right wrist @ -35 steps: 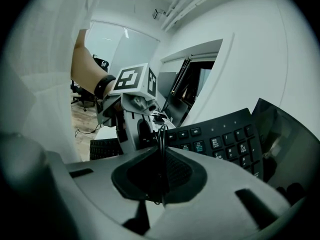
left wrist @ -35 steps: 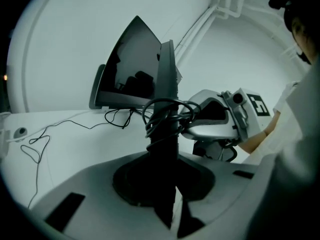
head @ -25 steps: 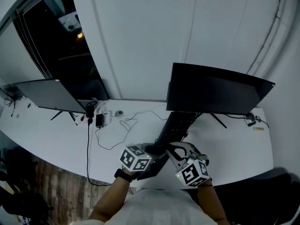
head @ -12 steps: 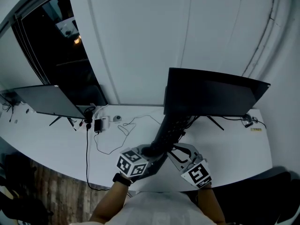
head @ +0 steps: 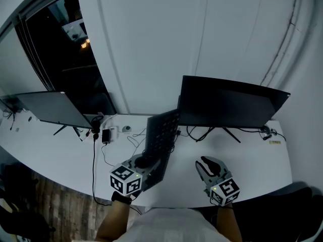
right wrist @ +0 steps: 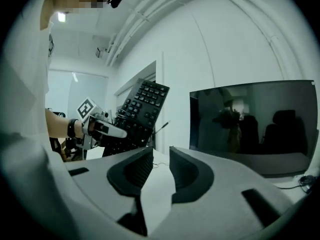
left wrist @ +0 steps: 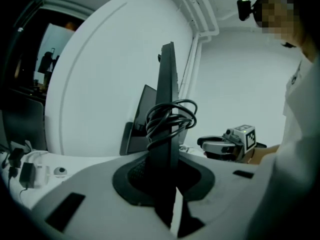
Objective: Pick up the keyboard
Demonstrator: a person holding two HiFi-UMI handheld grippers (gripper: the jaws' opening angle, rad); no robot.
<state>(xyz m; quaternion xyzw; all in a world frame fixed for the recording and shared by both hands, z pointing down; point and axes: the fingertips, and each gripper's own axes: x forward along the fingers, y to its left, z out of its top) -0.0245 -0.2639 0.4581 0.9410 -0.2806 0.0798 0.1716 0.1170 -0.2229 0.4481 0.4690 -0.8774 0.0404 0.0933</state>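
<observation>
The black keyboard (head: 162, 134) is off the white desk (head: 255, 153), raised on end with its keys facing right. My left gripper (head: 145, 164) is shut on its lower end. In the left gripper view the keyboard (left wrist: 167, 99) stands edge-on between the jaws of that gripper (left wrist: 167, 184), a coiled black cable (left wrist: 171, 117) wrapped around it. My right gripper (head: 209, 166) hovers apart to the right, open and empty. From the right gripper view, the keyboard (right wrist: 143, 108) and the left gripper (right wrist: 106, 129) show to the left of the open right gripper (right wrist: 161, 166).
A large dark monitor (head: 231, 102) stands at the back right of the desk, a second monitor (head: 50, 106) at the back left. A power adapter (head: 107, 133) and loose cables (head: 132, 135) lie between them. The desk's front edge runs just below the grippers.
The keyboard has been lifted from the desk and swung upright toward the left by the left gripper. The right gripper has let go of it, opened, and moved away to the right.
</observation>
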